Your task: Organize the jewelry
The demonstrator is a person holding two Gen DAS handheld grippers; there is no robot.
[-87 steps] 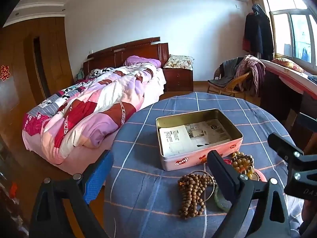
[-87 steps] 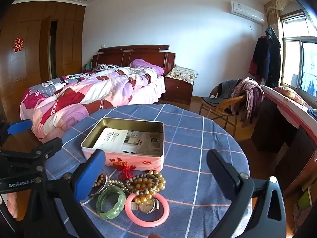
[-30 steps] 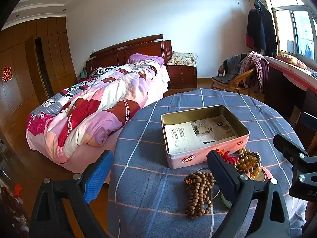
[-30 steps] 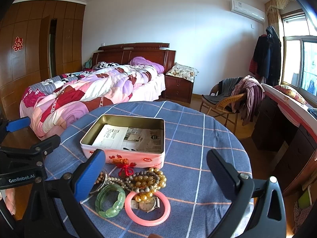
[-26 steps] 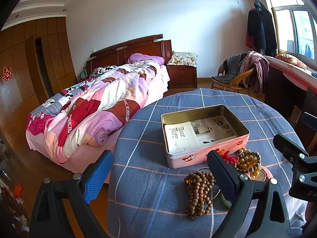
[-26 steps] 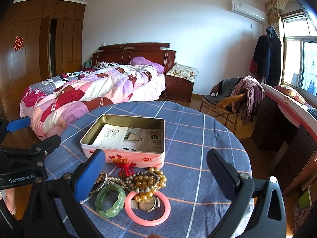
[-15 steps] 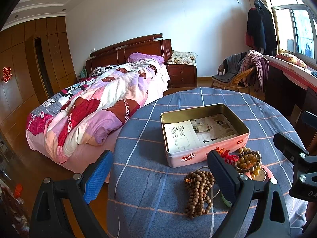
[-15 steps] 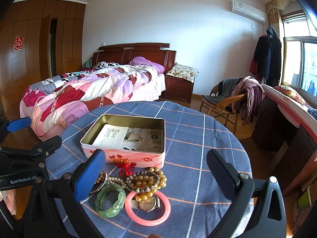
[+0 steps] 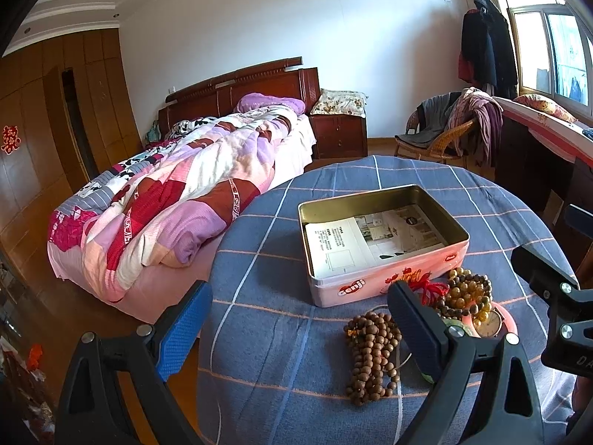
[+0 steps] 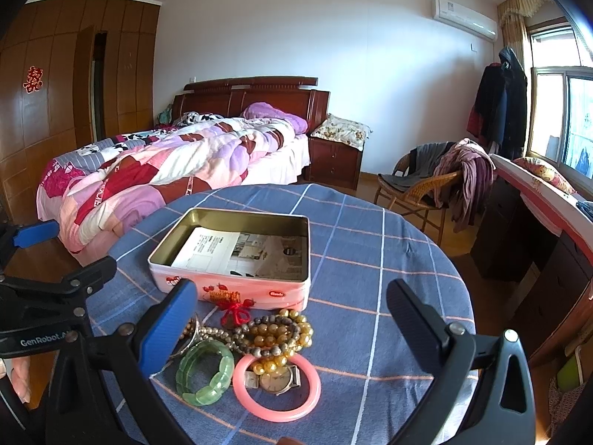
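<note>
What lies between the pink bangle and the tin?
In the right wrist view, amber and grey bead strands and a red knot tassel lie between the pink bangle and the tin; a watch sits inside the bangle.

Table (image 10: 389, 259) bears tin (image 10: 237, 289) (jewelry (image 10: 274, 333) beside).

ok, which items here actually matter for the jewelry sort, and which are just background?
Job items:
pink tin
brown bead strand
amber bead bracelets
green bangle
pink bangle
watch
red tassel

Just lying about:
bed
wicker chair
nightstand
hanging coats
</note>
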